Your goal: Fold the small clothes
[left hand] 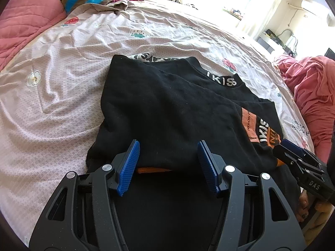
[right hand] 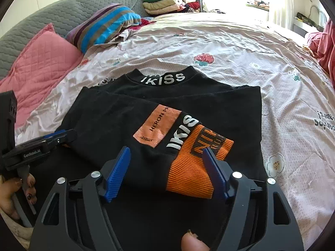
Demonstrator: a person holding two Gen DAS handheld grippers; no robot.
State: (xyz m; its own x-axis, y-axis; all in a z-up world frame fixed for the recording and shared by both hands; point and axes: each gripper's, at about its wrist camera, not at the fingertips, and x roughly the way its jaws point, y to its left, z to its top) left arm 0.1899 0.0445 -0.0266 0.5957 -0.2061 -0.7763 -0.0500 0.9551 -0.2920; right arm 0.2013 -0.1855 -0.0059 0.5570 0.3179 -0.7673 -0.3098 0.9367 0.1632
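Note:
A black sweater (left hand: 167, 104) with a white "IKISS" collar (right hand: 163, 79) lies partly folded on the bed, sleeves folded across its body. An orange ribbed cuff (right hand: 199, 163) and an orange patch (right hand: 157, 128) lie on top. My left gripper (left hand: 168, 163) is open, low over the sweater's near left edge, holding nothing. My right gripper (right hand: 166, 167) is open, its jaws standing on either side of the orange cuff without closing on it. Each gripper also shows in the other view: the right gripper (left hand: 293, 150) and the left gripper (right hand: 62, 136).
The bed sheet (right hand: 272, 62) is pink with fruit prints. A pink quilted pillow (right hand: 39, 62) and a striped pillow (right hand: 104, 25) lie at the far left. Folded clothes (right hand: 167, 2) are stacked at the back. Pink fabric (left hand: 314, 94) is heaped at the right.

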